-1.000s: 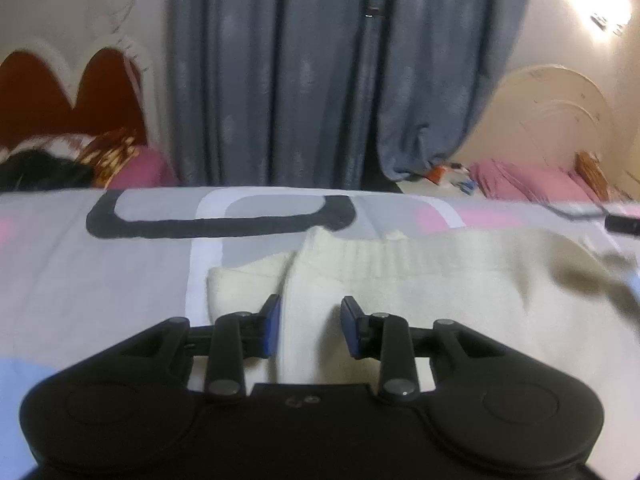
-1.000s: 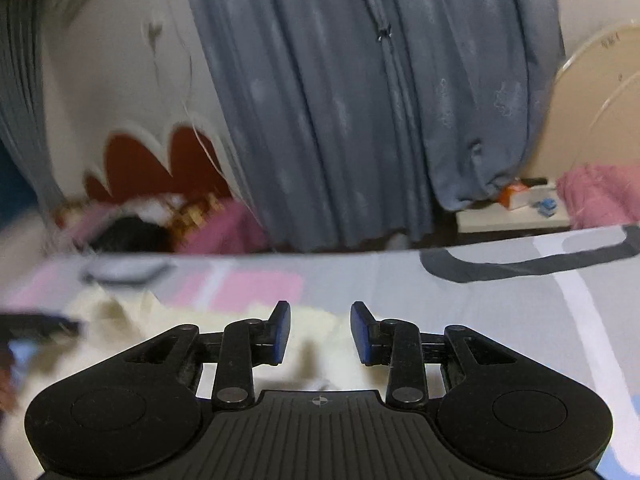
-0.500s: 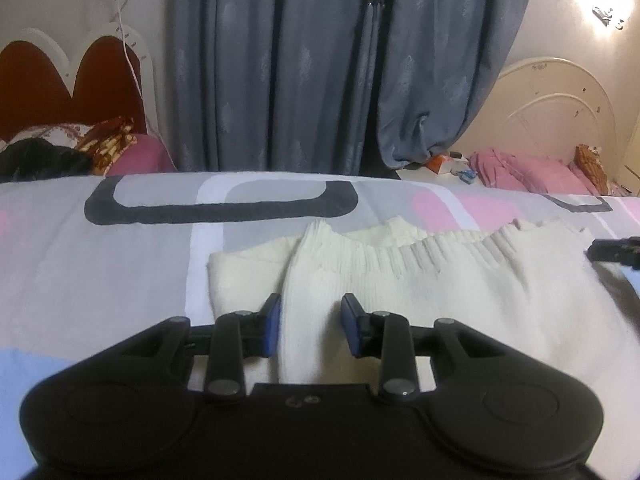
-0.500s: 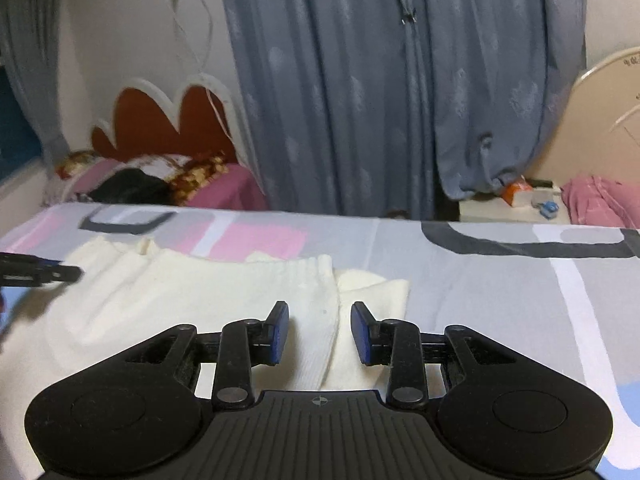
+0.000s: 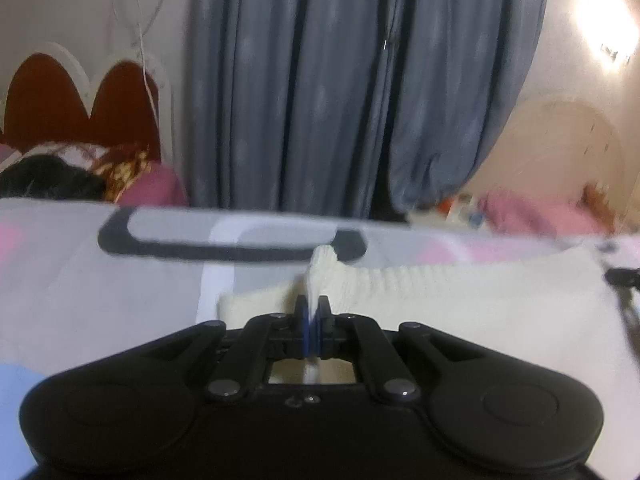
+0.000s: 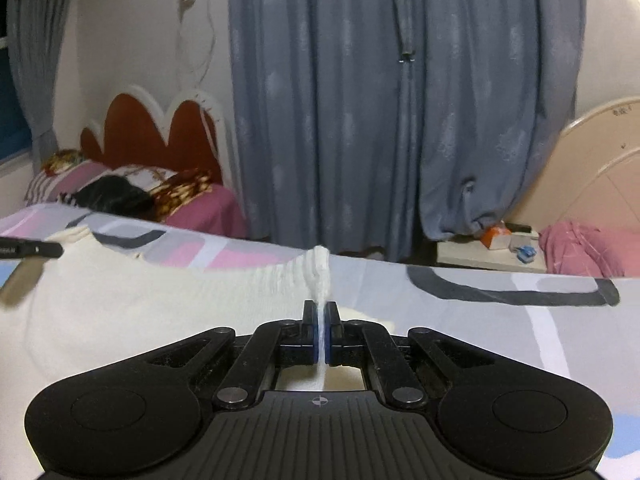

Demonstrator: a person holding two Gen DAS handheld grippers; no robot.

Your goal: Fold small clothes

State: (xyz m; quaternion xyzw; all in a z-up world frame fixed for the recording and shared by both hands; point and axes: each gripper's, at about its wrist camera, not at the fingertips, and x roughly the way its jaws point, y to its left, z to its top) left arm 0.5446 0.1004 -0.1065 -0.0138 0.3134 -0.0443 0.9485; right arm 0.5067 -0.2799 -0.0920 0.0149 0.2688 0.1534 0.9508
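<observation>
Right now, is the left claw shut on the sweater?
Shut: left claw pinches a raised ridge of sweater between closed pads.

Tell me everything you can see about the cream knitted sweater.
The cream knitted sweater is soft, ribbed along its far edge, and lies spread across the grey, pink and white patterned bedsheet. The left gripper and right gripper each pinch a raised fold of it in shut jaws.

Sweater (image 5: 460, 304) flat on bedspread (image 5: 120, 280). Left gripper (image 5: 313, 316) at sweater's left edge, right gripper (image 6: 321, 320) at its right edge. Curtain (image 6: 400, 100) behind bed; headboard (image 6: 160, 128) behind-left, nightstand (image 6: 488, 256) behind-right.
</observation>
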